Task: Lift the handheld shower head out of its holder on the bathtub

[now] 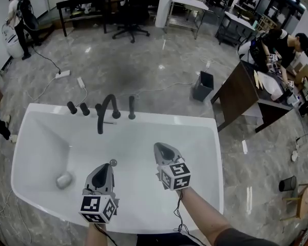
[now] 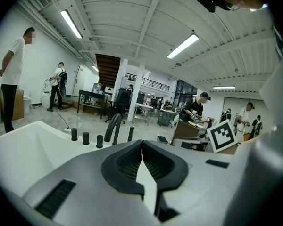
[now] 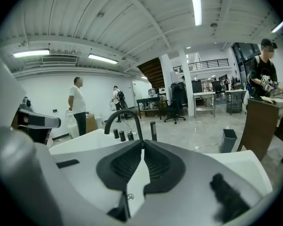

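Observation:
A white bathtub lies below me. On its far rim stand a black arched faucet, three short black knobs and a slim upright black handheld shower head in its holder, right of the faucet. Both grippers hover over the tub's near half, apart from the fittings. My left gripper is shut with nothing in it, and so is my right gripper. In the left gripper view the shower head shows beyond the shut tips. In the right gripper view the shower head stands just above the shut tips.
A round drain and a small pale oval fitting sit in the tub's floor. Beyond the tub are a grey bin, cables and a power strip on the marble floor, and a brown desk with people at the right.

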`<action>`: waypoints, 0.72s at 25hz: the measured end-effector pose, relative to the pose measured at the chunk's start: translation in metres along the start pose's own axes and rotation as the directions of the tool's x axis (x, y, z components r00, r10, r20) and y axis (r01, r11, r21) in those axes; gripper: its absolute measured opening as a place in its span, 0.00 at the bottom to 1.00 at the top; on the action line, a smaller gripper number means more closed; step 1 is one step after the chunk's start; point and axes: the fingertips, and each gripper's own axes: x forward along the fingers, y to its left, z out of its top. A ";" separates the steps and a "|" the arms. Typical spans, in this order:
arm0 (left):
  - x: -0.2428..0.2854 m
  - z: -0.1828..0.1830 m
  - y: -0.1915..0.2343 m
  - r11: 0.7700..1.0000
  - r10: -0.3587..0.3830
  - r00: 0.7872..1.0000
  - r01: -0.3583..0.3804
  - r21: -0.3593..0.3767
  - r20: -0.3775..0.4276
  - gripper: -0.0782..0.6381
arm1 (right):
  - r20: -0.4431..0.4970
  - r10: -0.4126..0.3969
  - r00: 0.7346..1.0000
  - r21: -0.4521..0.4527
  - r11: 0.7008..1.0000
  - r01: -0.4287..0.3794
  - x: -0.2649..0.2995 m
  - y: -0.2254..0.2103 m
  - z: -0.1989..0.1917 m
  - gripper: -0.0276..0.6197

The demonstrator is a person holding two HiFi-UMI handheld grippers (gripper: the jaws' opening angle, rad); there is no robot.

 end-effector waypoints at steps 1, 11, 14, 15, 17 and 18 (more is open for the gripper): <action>0.008 -0.001 0.005 1.000 0.009 1.000 -0.009 -0.001 0.004 0.13 | 0.001 -0.006 1.000 0.000 1.000 0.006 0.010 -0.004 -0.002 0.09; 0.064 -0.019 0.044 0.997 0.072 0.997 -0.071 -0.019 0.008 0.13 | 0.031 -0.013 0.999 -0.026 1.000 0.014 0.084 -0.032 -0.014 0.09; 0.075 -0.027 0.053 0.996 0.087 0.996 -0.087 -0.027 0.006 0.13 | 0.046 0.008 0.999 -0.048 0.999 -0.006 0.104 -0.032 -0.018 0.09; 0.078 -0.029 0.056 0.995 0.092 0.996 -0.092 -0.025 0.006 0.13 | 0.048 0.014 0.999 -0.056 0.998 -0.012 0.112 -0.033 -0.019 0.09; 0.084 -0.032 0.062 0.995 0.102 0.995 -0.102 -0.018 0.007 0.13 | 0.048 0.018 0.999 -0.066 0.998 -0.015 0.127 -0.036 -0.022 0.09; 0.087 -0.035 0.066 0.994 0.107 0.994 -0.107 -0.013 0.007 0.13 | 0.046 0.017 0.999 -0.066 0.998 -0.014 0.134 -0.037 -0.025 0.09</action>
